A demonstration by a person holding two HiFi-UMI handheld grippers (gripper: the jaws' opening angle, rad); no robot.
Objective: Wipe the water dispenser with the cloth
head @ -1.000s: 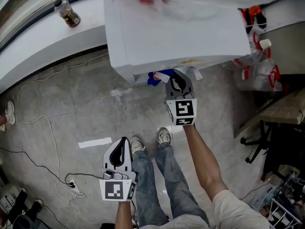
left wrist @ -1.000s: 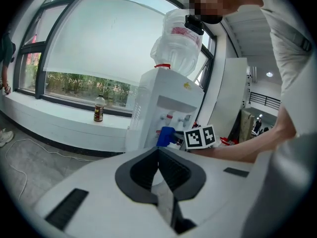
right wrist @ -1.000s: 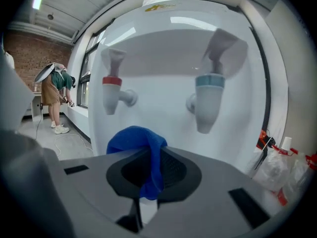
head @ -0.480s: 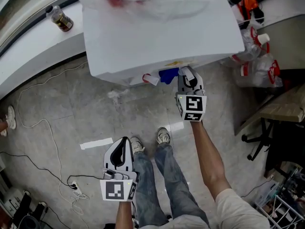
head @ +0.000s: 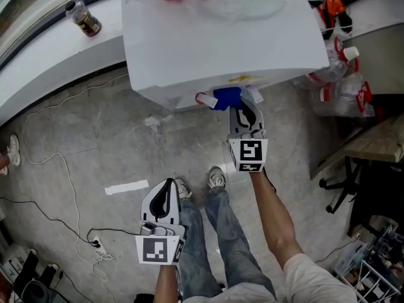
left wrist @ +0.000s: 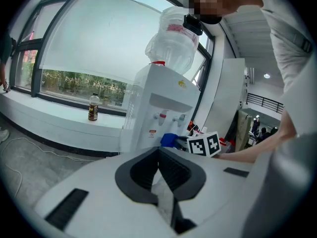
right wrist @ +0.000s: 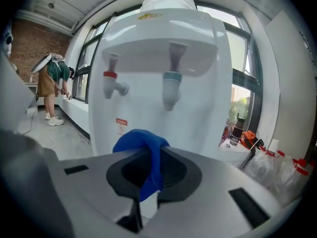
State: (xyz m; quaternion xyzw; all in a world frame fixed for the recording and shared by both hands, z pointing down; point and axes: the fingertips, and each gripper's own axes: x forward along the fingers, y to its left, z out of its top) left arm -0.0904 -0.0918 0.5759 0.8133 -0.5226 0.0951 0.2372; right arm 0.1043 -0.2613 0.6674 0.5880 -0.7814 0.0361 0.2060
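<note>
Pinching one blue cloth (right wrist: 141, 145) in its jaws, your right gripper (head: 243, 115) holds it close to the front of the water dispenser (head: 221, 43), below the taps; contact is uncertain. Your left gripper (head: 165, 191) has its jaws pressed together, empty, low and well apart.

Risk: the loose fold may snag a tap lever and release water, or drag out of the pinch.

Count: one dispenser; one red tap (right wrist: 111, 81); one blue tap (right wrist: 171, 88); one cloth; one bottle (head: 85, 19) on the sill.
</note>
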